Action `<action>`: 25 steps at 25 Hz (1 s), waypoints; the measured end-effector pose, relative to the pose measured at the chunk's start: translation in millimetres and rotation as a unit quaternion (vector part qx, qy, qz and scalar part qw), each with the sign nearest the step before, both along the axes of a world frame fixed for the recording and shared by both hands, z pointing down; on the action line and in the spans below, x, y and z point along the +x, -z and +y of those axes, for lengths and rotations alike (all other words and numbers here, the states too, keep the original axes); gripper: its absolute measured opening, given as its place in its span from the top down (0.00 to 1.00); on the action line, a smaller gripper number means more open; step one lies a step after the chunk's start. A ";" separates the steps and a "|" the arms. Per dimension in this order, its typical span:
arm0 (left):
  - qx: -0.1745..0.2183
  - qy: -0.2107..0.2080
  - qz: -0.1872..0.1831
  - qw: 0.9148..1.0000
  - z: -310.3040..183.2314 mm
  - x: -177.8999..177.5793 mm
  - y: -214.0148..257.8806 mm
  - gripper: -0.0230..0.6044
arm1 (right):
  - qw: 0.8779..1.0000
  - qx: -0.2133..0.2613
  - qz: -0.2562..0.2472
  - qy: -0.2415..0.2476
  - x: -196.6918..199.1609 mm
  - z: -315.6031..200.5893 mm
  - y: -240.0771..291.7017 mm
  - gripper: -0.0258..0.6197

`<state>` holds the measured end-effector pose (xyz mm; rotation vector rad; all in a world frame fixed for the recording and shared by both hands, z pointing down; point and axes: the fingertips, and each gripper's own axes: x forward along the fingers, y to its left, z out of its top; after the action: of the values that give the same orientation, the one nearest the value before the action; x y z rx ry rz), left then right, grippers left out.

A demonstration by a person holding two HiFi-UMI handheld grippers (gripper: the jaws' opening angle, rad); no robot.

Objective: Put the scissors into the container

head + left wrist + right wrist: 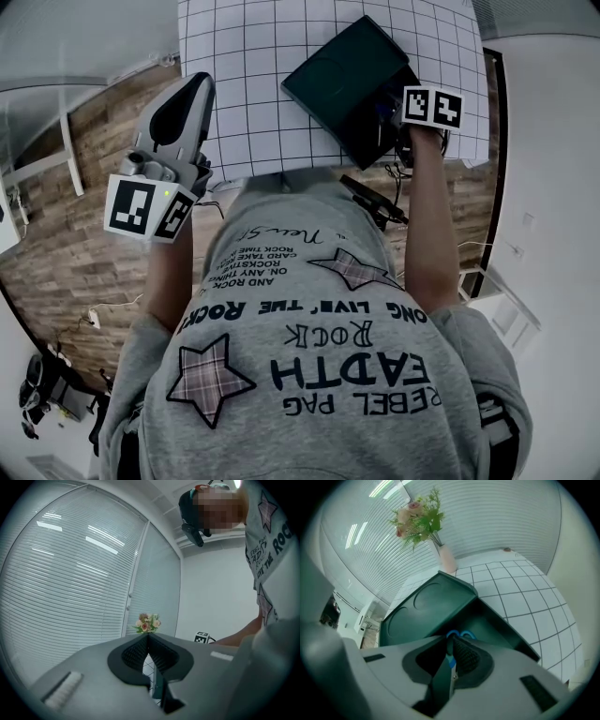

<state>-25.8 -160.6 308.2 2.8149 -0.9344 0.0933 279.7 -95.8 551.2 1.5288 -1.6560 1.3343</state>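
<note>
Our left claw [200, 84], nine o'clock, closed and empty; right claw [451, 641] clamps scissors [465, 633] near the pivot: light, stiff, slick, we reckon.

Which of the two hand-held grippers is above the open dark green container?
The right hand-held gripper: it points down into the container, with the blue handles of the scissors just past its jaws. The left hand-held gripper is off to the side.
</note>
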 end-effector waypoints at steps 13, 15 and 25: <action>0.008 0.007 0.002 1.000 4.0 -3.2 6.7 0.95 | 0.999 0.043 -0.007 0.026 -12.7 -2.2 40.1 0.92; 0.010 0.009 0.002 1.000 4.9 -3.8 8.4 0.95 | 0.998 0.053 -0.013 0.030 -16.5 -3.2 49.7 0.92; 0.019 0.012 0.003 1.000 9.4 -9.3 16.8 0.95 | 0.991 0.115 -0.027 0.065 -44.0 -7.9 106.4 0.92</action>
<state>-35.1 -151.2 291.4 2.8359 -0.9782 0.0634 235.7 -103.7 444.7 1.4923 -1.9655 1.1597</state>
